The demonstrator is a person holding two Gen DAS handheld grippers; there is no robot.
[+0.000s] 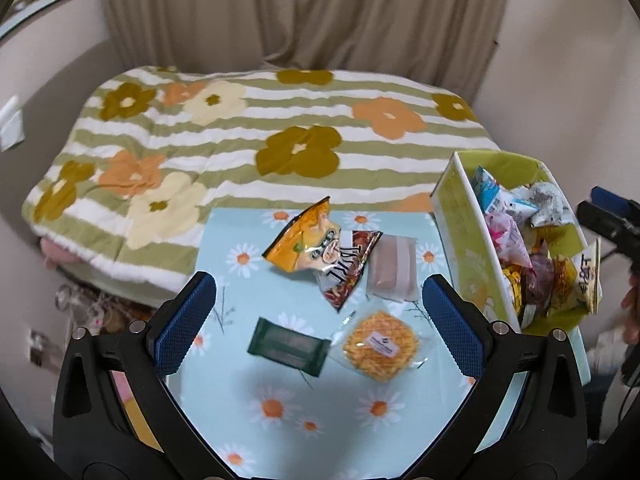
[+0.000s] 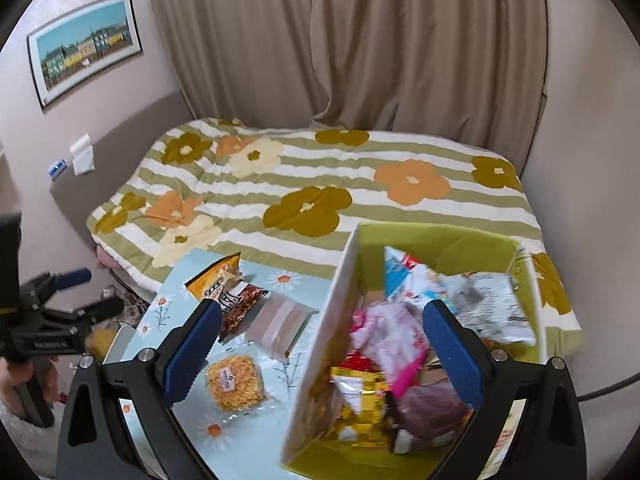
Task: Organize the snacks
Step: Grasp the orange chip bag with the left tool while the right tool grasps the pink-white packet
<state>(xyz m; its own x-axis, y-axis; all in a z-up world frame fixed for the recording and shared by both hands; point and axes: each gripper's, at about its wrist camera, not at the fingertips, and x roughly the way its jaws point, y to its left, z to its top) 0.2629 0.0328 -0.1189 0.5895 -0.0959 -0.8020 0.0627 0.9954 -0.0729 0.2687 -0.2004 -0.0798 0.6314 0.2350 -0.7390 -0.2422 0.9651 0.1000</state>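
Loose snacks lie on the daisy-print table (image 1: pixel 240 420): an orange chip bag (image 1: pixel 302 240), a dark red-patterned bag (image 1: pixel 348 268), a pale pink packet (image 1: pixel 394 268), a dark green packet (image 1: pixel 289 346) and a round yellow noodle cake (image 1: pixel 380 344) in clear wrap. My left gripper (image 1: pixel 320 326) is open and empty above the green packet and noodle cake. A green box (image 2: pixel 440 236) with a white wall, full of snack packs, stands at the table's right. My right gripper (image 2: pixel 320 348) is open and empty, straddling the box's left wall (image 2: pixel 332 320).
A bed with a striped flower blanket (image 1: pixel 240 136) lies right behind the table. Beige curtains (image 2: pixel 340 40) hang behind it. A framed picture (image 2: pixel 84 48) is on the left wall. Clutter lies on the floor at the table's left (image 1: pixel 92 312).
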